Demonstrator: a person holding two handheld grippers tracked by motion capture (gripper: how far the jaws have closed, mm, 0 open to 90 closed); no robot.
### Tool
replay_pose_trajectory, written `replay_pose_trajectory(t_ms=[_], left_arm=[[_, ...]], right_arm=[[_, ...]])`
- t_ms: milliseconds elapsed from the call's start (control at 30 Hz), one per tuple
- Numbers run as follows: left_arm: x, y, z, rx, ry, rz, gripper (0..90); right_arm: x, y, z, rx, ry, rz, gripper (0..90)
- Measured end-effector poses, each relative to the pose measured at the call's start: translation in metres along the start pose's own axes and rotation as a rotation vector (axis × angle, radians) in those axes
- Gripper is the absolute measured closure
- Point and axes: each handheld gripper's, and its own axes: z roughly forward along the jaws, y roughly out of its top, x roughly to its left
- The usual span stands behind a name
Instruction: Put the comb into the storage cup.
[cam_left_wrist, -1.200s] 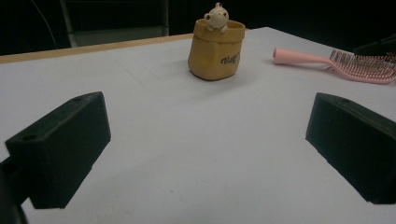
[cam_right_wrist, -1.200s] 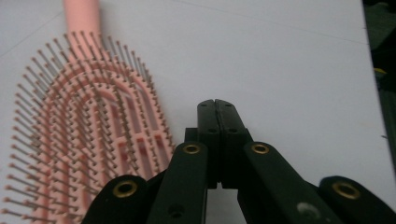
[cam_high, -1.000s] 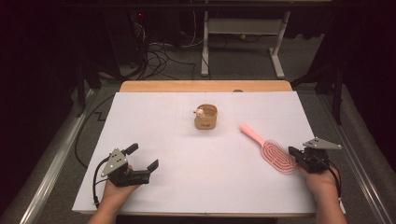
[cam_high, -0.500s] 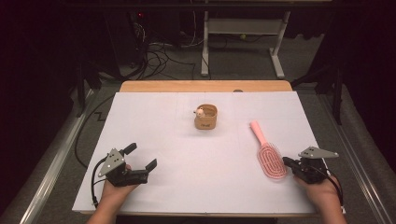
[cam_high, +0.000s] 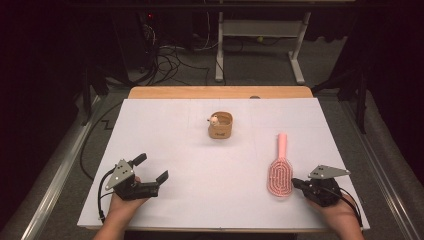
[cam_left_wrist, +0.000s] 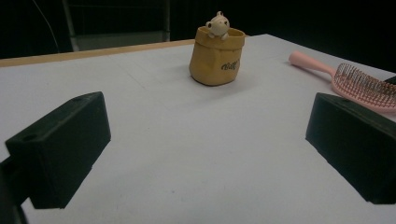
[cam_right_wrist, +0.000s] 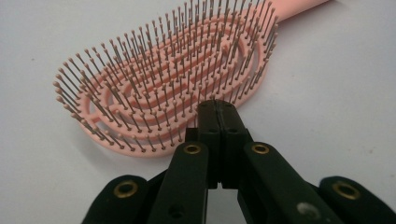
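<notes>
Being swung round by closed right gripper (cam_high: 296, 182), pink plastic bristle hairbrush (cam_high: 280, 172): handle now at 12 o'clock, prob. being lined up; left gripper (cam_high: 151, 168) wide, empty.

Brightly lit table (cam_high: 165, 130), dark surroundings, soft shadows, mild grain.

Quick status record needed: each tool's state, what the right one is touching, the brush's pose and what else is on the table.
left tool: open, holding nothing
right tool: shut, tips against the rim of the brush head, not gripping it
hairbrush: pink, flat on the sheet, bristles up, handle pointing away from the person
pouch: tan, upright, apart from both tools, small figure at its rim
table: white sheet over wood
</notes>
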Motion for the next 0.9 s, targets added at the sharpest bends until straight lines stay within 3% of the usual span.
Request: replay_pose_trajectory(t_ms=[100,233,300,333,367,400,433,467,500,600,700,733,900], left_arm=[[0.000,0.000,0.000,-0.001,-0.001,0.005,0.7],[0.000,0.000,0.000,0.002,-0.001,0.006,0.7],[0.000,0.000,0.001,0.002,-0.003,0.010,0.7],[0.000,0.000,0.002,0.006,-0.003,0.009,0.7],[0.000,0.000,0.002,0.006,-0.003,0.009,0.7],[0.000,0.000,0.002,0.007,-0.005,0.011,0.6],[0.000,0.000,0.002,0.007,-0.005,0.011,0.7],[0.000,0.000,0.002,0.007,-0.005,0.011,0.7],[0.000,0.000,0.002,0.007,-0.005,0.011,0.7],[0.000,0.000,0.001,0.007,-0.006,0.011,0.7],[0.000,0.000,0.001,0.009,-0.007,0.013,0.7],[0.000,0.000,0.001,0.007,-0.009,0.010,0.7],[0.000,0.000,0.001,0.007,-0.008,0.009,0.7]], right_arm=[[0.000,0.001,-0.002,-0.003,-0.013,-0.003,90.0],[0.001,0.007,-0.012,-0.065,-0.043,-0.002,90.0],[0.007,0.013,-0.016,-0.094,-0.051,-0.021,90.0],[0.020,0.023,-0.018,-0.132,-0.037,-0.061,90.0],[0.020,0.023,-0.018,-0.132,-0.037,-0.061,90.0],[0.034,0.032,-0.016,-0.148,-0.010,-0.090,90.0],[0.034,0.032,-0.016,-0.148,-0.010,-0.090,90.0],[0.047,0.040,-0.010,-0.137,0.016,-0.137,90.0],[0.047,0.040,-0.010,-0.137,0.016,-0.137,90.0],[0.066,0.049,0.007,-0.087,0.048,-0.175,90.0],[0.071,0.050,0.013,-0.051,0.056,-0.189,90.0],[0.074,0.050,0.020,-0.010,0.047,-0.201,90.0],[0.075,0.048,0.023,0.031,0.021,-0.205,90.0]])
